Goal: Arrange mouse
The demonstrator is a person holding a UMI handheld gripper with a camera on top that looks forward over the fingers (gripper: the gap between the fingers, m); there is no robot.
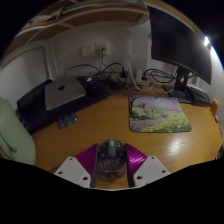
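A dark, glossy mouse (110, 161) sits between my gripper's (111, 165) two purple pads (88, 158), which press against both of its sides. It is held above the wooden desk (95, 125). A mouse pad (159, 113) with a pastel landscape print lies on the desk ahead and to the right of the fingers.
A closed silver laptop (64, 92) rests on a black stand at the back left. A monitor (178, 45) and keyboard (195, 95) stand at the right. Cables (115, 75) run along the wall behind. A pale green chair back (12, 130) is at the left.
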